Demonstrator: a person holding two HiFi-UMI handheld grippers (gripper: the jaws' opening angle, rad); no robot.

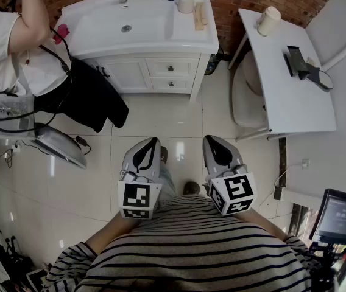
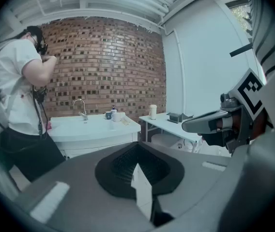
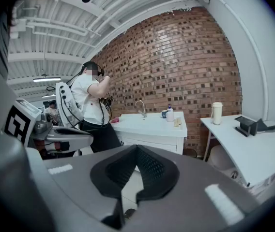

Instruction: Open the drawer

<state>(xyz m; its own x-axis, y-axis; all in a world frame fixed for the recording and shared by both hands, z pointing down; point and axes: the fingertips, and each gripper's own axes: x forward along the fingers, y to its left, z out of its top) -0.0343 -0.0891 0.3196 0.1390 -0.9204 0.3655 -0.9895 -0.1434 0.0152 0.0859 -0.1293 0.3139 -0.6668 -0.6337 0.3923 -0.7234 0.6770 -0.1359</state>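
A white vanity cabinet [image 1: 142, 66] stands against the brick wall, far ahead of me. Its two small drawers, the upper [image 1: 170, 68] and the lower [image 1: 171, 84], are both closed, each with a dark knob. My left gripper [image 1: 144, 154] and right gripper [image 1: 217, 149] hang side by side over the tiled floor near my body, well short of the cabinet. Both have their jaws together and hold nothing. In the left gripper view the left gripper [image 2: 137, 145] points at the vanity [image 2: 99, 132]. In the right gripper view the right gripper [image 3: 136, 148] points at the cabinet front [image 3: 152, 140].
A person in a white shirt and black apron [image 1: 14, 47] stands at the sink's left side. A white table [image 1: 289, 72] with a cup [image 1: 268, 20] and a black device [image 1: 298, 61] stands on the right, a stool [image 1: 246, 99] beneath it. A screen [image 1: 342, 215] sits low right.
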